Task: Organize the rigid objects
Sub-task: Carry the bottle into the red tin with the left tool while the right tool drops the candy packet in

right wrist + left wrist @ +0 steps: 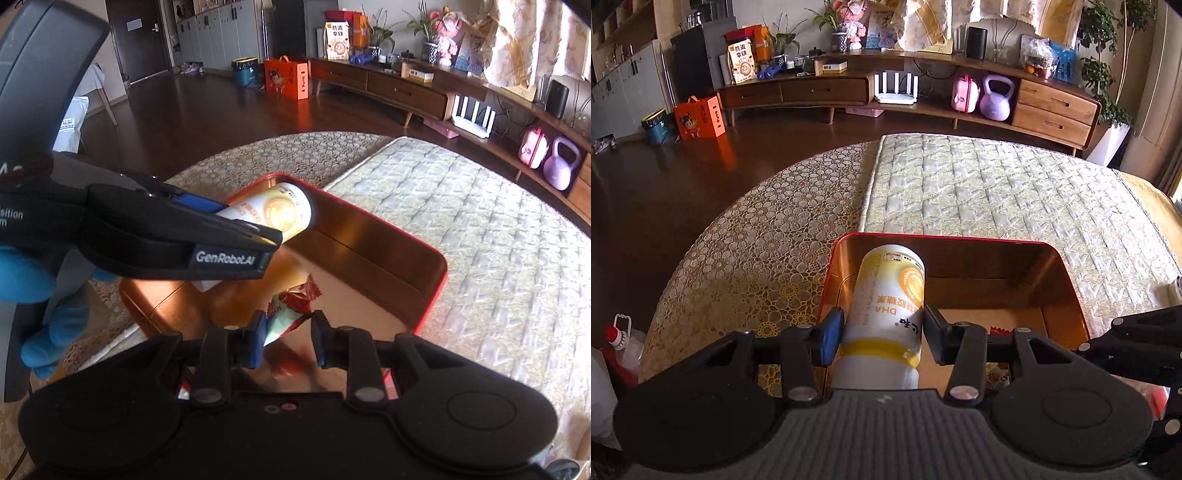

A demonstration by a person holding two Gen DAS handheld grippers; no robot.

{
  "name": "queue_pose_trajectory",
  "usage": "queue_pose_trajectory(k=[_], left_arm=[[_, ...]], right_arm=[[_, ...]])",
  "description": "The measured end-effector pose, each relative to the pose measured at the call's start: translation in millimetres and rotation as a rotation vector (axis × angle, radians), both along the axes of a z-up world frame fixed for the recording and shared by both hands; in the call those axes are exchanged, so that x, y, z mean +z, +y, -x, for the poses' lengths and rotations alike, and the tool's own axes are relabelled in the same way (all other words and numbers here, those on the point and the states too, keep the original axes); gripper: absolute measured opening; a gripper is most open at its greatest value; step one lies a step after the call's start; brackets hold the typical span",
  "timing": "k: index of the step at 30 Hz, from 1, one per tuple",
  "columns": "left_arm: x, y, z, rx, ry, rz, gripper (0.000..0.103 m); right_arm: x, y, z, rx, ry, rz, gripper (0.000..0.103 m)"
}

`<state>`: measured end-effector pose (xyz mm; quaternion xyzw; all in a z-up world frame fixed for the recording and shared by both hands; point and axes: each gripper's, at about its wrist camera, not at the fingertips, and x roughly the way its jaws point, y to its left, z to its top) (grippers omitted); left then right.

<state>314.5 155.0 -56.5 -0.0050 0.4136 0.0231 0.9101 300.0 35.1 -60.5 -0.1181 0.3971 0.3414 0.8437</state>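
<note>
Only at lower centre of the right wrist view, right gripper (288, 341) pinches a red wrapper (295, 302); left gripper (884, 332) clamps the bottle (886, 295), its cap hidden.

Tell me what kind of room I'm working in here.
Most likely a home living room: a long wooden TV-style cabinet with drawers along the wall, potted plants beside it, and a kettlebell and router on its shelf.

Daylight glares off the tin's (388, 266) gold interior (fisheye-bent edges); right view seems slightly motion-blurred.
</note>
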Motion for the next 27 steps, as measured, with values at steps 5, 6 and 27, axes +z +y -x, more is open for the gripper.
queue_pose_trajectory(k=[5, 6, 27], left_arm=[[-8, -2, -10, -0.015, 0.026, -0.018, 0.046], [-10, -2, -11, -0.013, 0.032, -0.021, 0.046], [-5, -3, -9, 0.009, 0.012, 0.004, 0.044]], right_arm=[[-11, 12, -10, 0.004, 0.034, 0.016, 0.025], [-13, 13, -11, 0.0, 0.04, 0.016, 0.025], [-17, 20, -5, -0.01, 0.059, 0.032, 0.041]])
